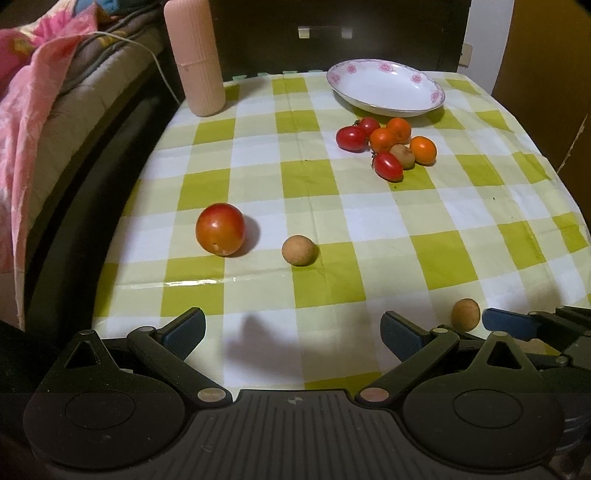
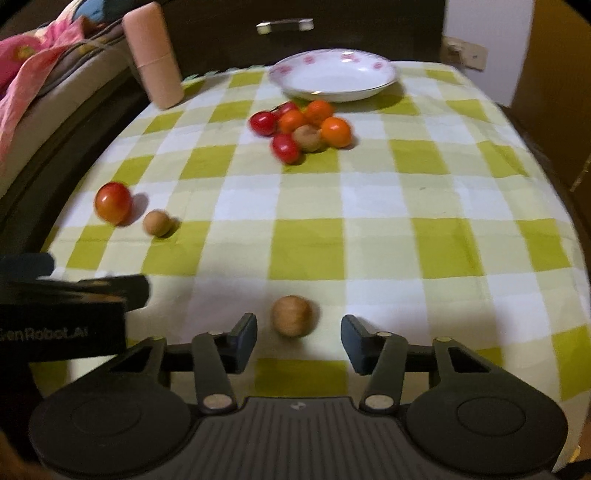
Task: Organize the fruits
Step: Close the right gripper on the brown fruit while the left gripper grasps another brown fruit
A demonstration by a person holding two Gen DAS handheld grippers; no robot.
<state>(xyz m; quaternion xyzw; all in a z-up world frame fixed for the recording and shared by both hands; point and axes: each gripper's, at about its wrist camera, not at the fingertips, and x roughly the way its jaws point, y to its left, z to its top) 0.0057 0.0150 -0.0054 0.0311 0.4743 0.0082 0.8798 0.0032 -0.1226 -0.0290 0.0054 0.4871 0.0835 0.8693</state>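
Observation:
A white flowered plate (image 1: 386, 86) (image 2: 334, 75) stands at the far side of the checked tablecloth. In front of it lies a cluster of red tomatoes, orange fruits and a brown longan (image 1: 388, 146) (image 2: 303, 129). A big red tomato (image 1: 220, 229) (image 2: 113, 202) and a brown longan (image 1: 299, 250) (image 2: 157, 222) lie to the left. Another longan (image 2: 292, 315) (image 1: 465, 314) lies between the jaws of my open right gripper (image 2: 298, 338), not touching them. My left gripper (image 1: 293, 328) is open and empty above the near cloth.
A tall pink ribbed cylinder (image 1: 195, 55) (image 2: 155, 55) stands at the far left corner. A bed with pink bedding (image 1: 33, 92) lies beyond the table's left edge. A dark cabinet (image 1: 332, 33) stands behind the table. The left gripper's body (image 2: 62, 314) shows in the right wrist view.

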